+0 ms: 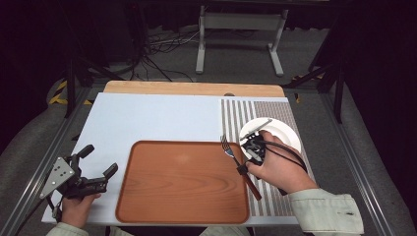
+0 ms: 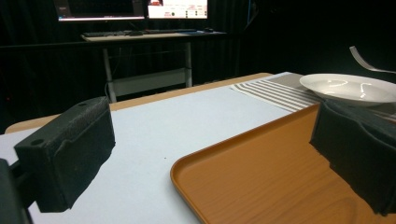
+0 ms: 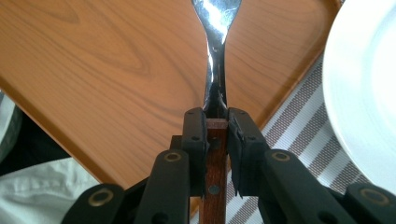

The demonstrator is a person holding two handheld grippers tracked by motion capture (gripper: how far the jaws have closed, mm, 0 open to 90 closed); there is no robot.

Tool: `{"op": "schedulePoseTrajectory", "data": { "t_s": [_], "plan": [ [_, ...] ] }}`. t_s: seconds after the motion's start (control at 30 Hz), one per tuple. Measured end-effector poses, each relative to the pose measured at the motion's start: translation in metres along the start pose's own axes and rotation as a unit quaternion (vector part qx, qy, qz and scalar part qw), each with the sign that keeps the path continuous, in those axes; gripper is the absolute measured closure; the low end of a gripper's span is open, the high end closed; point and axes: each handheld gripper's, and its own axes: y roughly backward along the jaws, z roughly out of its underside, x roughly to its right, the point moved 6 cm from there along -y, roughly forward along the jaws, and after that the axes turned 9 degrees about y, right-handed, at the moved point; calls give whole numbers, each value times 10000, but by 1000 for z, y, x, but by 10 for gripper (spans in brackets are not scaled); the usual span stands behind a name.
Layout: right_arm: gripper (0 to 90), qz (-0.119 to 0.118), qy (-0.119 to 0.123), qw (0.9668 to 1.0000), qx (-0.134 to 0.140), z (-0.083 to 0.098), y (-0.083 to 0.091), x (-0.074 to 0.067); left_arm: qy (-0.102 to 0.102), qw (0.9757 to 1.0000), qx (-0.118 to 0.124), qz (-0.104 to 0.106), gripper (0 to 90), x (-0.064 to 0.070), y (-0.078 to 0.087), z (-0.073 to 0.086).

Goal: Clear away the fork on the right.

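Fork (image 1: 231, 152) in right claw (image 1: 242, 169) overhangs tray (image 1: 182, 216); plate (image 1: 285, 135) beside.

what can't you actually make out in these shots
- Fork: in the right gripper view the top edge cuts off its prongs, and the right gripper covers part of the wooden handle.
- Utensil on the plate: in the high view the right hand hides its lower end; spoon or knife, too small to tell.
- Tray: in the left gripper view the black jaw hides its far right corner.

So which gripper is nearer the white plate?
Right. The right gripper, clamped on the fork, sits just beside the white plate; the left gripper rests across the tray.
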Motion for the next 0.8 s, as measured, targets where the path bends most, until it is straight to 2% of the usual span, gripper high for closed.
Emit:
{"op": "schedulePoseTrajectory", "data": {
  "t_s": [0.2,0.8],
  "plan": [
    [783,-20,-200,9997,-99,-2,-11,-3,-8,10000,7,-8,5,0,0,0],
    [782,-105,-345,9986,-384,-5,-41,-11,-19,10000,12,-7,5,-1,0,0]
  ]
}}
